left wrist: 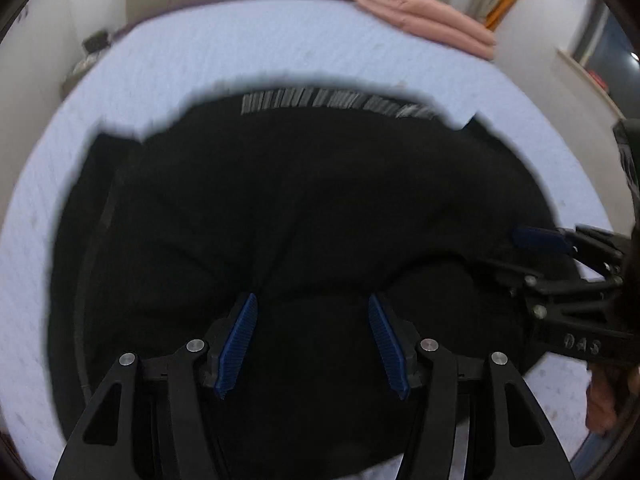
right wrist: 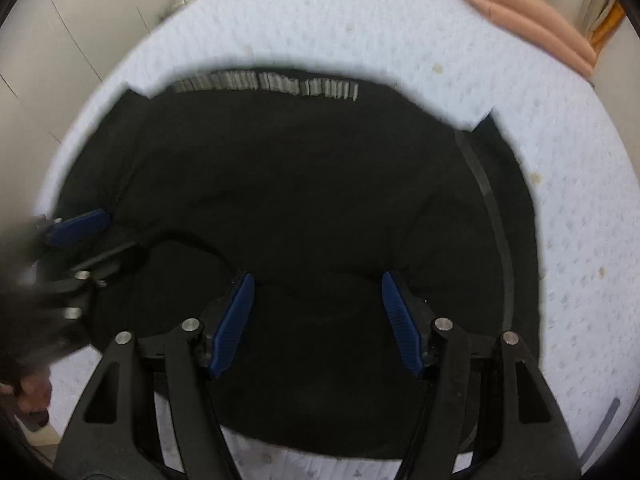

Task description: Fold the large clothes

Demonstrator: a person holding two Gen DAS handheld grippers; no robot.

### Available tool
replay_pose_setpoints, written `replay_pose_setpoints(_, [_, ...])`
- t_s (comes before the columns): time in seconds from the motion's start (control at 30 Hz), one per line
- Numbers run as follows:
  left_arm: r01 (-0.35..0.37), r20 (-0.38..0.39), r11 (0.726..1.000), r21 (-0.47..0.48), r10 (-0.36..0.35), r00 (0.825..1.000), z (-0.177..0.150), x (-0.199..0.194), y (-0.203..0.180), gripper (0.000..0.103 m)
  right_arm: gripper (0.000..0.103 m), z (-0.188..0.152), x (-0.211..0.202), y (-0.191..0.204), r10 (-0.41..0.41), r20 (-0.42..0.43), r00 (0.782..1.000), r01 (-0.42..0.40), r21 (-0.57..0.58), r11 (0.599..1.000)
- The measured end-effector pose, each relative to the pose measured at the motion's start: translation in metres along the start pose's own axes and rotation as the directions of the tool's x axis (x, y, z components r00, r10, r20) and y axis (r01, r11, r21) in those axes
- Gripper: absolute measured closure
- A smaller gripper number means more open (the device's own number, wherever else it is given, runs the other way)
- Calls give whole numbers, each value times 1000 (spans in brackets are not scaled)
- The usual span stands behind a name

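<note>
While black garment (left wrist: 280, 208) lies spread mid-bed (left wrist: 240, 52), left gripper (left wrist: 312, 344) hovers above, fingers apart; right gripper (right wrist: 316, 320) likewise, fingers apart; pink blanket (left wrist: 424, 16) at far corner.

Bed (left wrist: 240, 60): covered by a pale lavender, dotted sheet; a few small brownish spots show on it.
Black garment (left wrist: 300, 208): spread flat over the middle of the bed, striped band along its far edge.
Pink folded bedding (left wrist: 424, 16): beyond the garment's far right corner, well apart from it.
</note>
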State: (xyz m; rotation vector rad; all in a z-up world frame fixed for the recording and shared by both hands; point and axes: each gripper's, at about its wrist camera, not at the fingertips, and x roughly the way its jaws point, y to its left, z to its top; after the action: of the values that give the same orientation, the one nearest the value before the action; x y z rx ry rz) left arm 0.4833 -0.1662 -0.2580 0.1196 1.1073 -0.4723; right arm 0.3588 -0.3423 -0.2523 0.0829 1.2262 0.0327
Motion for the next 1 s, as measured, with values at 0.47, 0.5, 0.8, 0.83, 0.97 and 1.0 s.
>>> replay_pose_setpoints(0.47, [77,102,991,-107,-67,993,22,-33,29,43,36,20,-29,-28,47,108,993,-55,68,996])
replay_pose_setpoints(0.5, [76,106,989,-127,-63,992,25,-33,33,43,34,30,-32,-31,46,134,990,-57,82,995])
replay_pose_setpoints(0.8, [-38,28,983,-182,44,999,36,14,57,42,11,60,61,-47,32,-4,999,-31,153,988])
replay_pose_setpoints(0.83, [-57,26,985,-165,63,998,38,16,55,42,11,59,61,-49,38,-7,999,-36,157,987])
replay_pose_setpoints(0.97, [-22,36,987,-162,28,999,38,2,65,42,11,58,43,-58,92,1,996,-91,161,983])
replay_pose_setpoints(1.0, [-12,42,986,-166,19,999,37,-3,69,42,11,57,34,-60,100,7,995,-100,168,981])
